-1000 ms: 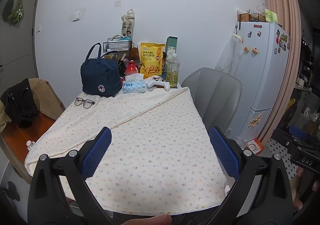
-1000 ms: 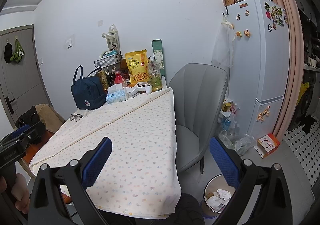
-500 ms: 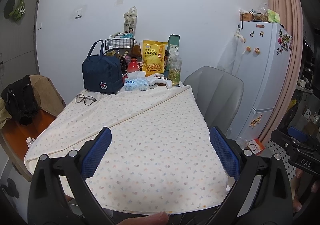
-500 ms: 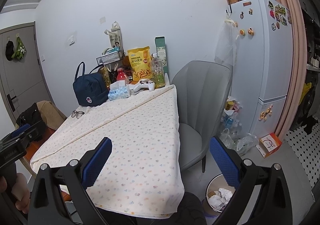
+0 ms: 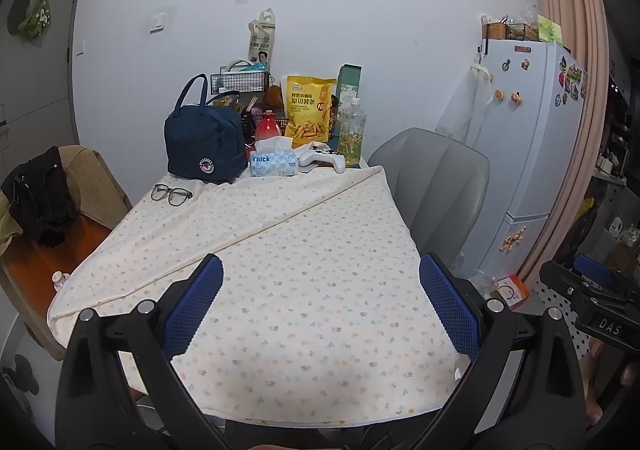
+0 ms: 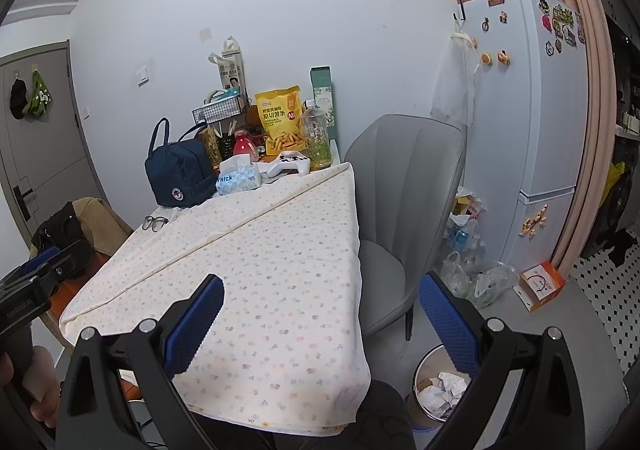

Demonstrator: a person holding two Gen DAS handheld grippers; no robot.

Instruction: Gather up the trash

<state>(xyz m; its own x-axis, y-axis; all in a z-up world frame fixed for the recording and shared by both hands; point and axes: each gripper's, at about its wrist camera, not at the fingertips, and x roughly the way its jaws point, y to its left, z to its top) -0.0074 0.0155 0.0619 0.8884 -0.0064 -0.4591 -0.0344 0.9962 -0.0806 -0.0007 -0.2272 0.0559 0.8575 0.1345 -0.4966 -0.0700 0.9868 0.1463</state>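
Two grippers, both mine, hang over the near edge of a table draped in a flower-print cloth (image 5: 304,282). My left gripper (image 5: 320,310) has its jaws spread wide and holds nothing; my right gripper (image 6: 320,314) is equally wide apart and bare. The cloth's open stretch carries no loose scrap that I can make out. At the far end stand a navy lunch bag (image 5: 206,143), a tissue box (image 5: 274,165), a game controller (image 5: 322,158), a yellow snack pouch (image 5: 310,107), a plastic bottle (image 5: 352,131) and a pair of glasses (image 5: 172,193). The trash on show sits in the wastebasket (image 6: 440,386) on the floor beside the grey chair (image 6: 404,217), crumpled paper heaped inside; more bags and bottles lie by the fridge (image 6: 516,121). This scene fits either a sweep about to start or one already finished with the paper binned. I judge only that any further pick would mean finding a scrap and closing on it lightly.
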